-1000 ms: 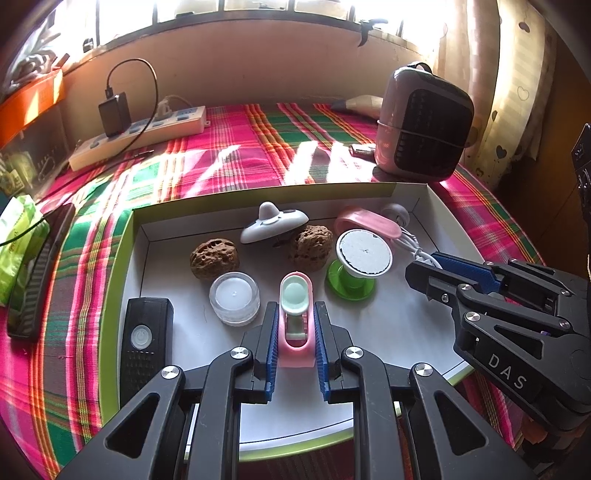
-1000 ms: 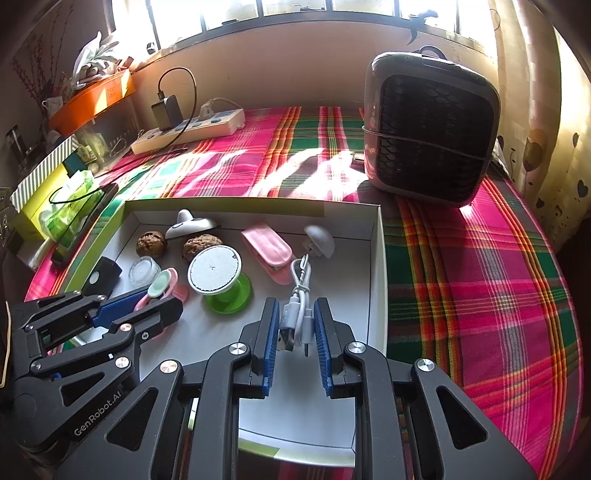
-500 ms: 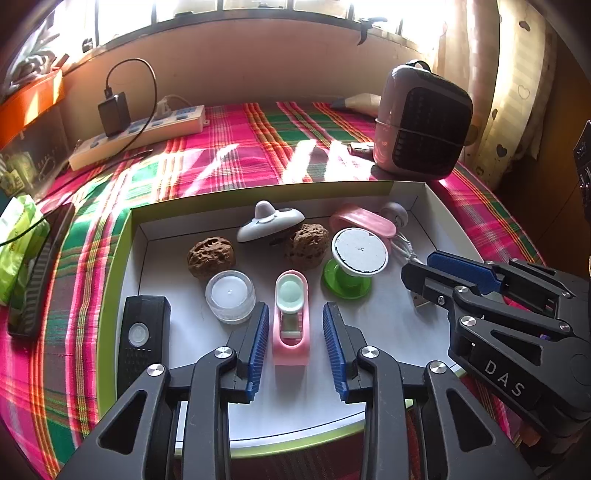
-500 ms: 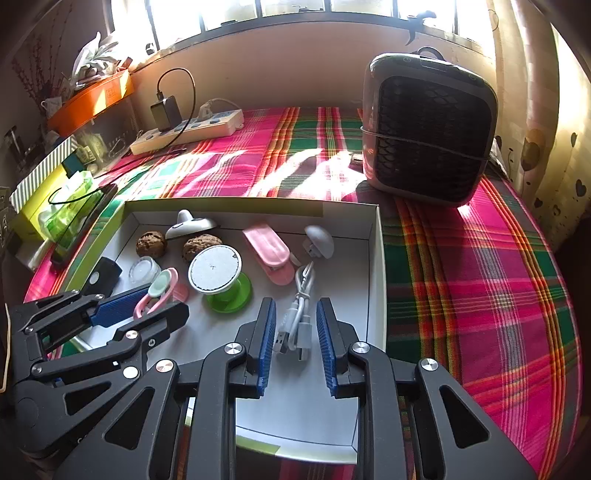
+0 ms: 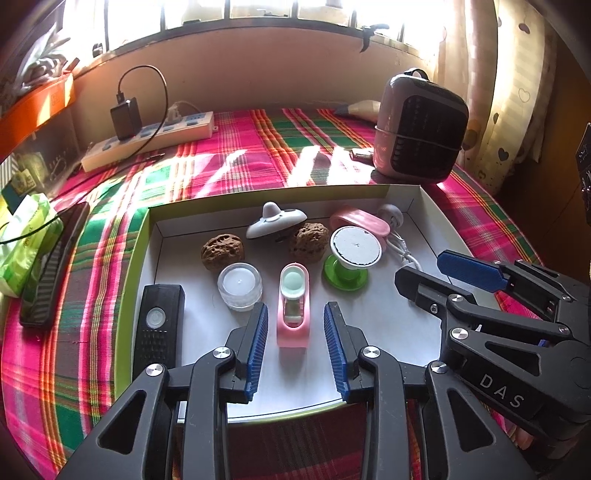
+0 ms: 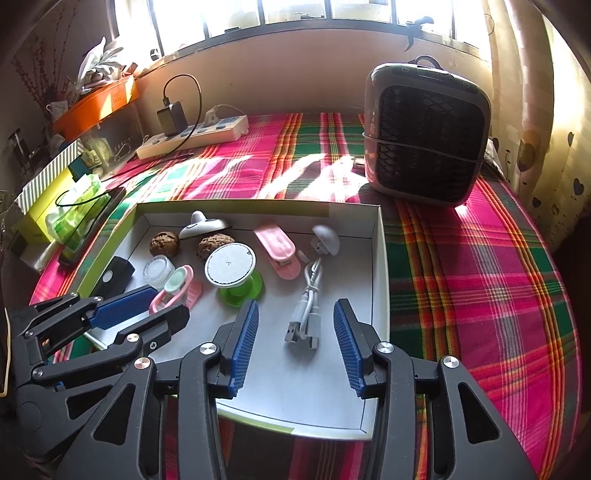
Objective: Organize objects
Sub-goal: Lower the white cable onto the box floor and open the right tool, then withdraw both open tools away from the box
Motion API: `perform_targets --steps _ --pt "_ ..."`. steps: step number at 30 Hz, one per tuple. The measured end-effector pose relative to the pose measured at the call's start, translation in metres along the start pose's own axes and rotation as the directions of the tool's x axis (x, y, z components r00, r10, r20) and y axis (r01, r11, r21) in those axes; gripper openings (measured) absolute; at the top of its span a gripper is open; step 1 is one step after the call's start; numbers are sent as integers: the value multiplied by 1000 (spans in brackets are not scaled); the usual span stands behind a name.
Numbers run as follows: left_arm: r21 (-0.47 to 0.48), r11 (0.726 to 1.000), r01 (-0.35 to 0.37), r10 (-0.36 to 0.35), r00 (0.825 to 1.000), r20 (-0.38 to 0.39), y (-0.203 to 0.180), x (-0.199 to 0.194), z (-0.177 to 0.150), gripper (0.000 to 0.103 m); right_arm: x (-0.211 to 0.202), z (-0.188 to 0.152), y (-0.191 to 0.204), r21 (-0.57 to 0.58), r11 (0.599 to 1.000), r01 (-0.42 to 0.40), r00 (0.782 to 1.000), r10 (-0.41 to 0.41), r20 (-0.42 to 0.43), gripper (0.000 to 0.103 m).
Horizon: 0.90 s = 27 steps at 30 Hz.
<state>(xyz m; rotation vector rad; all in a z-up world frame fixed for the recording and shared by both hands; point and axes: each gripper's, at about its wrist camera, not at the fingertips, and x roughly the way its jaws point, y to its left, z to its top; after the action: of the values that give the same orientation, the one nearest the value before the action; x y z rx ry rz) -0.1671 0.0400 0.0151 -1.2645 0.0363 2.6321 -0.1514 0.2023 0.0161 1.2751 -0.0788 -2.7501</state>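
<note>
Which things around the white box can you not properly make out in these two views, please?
- Black remote: in the right wrist view its near end is hidden behind the left gripper.
- Pink clip: partly covered by that gripper's blue pad in the same view.
- White cable: in the left wrist view its near end disappears behind the right gripper.
- Box: near edge hidden by both grippers' bodies.

Hard window backlight, sharp centre, bent edges

Sun floods from the window [image 5: 295, 7] at 12 o'clock, blown white; bright bars stripe the plaid cloth [image 6: 480, 277]. Fisheye curvature and dark vignetting past the rim.
</note>
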Motion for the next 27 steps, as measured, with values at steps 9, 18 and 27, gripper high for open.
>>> perform_targets --steps 9,18,27 --pt "-32 999 -23 24 999 43 1 -25 -14 30 -23 -12 4 13 1000 7 998 -7 54 46" --pt "-45 997 -55 59 993 98 2 -51 -34 30 -45 -30 15 -9 1000 11 996 -10 86 46" --pt "-47 996 -82 87 988 130 3 -69 -49 30 -58 -48 26 -35 999 11 995 -7 103 47"
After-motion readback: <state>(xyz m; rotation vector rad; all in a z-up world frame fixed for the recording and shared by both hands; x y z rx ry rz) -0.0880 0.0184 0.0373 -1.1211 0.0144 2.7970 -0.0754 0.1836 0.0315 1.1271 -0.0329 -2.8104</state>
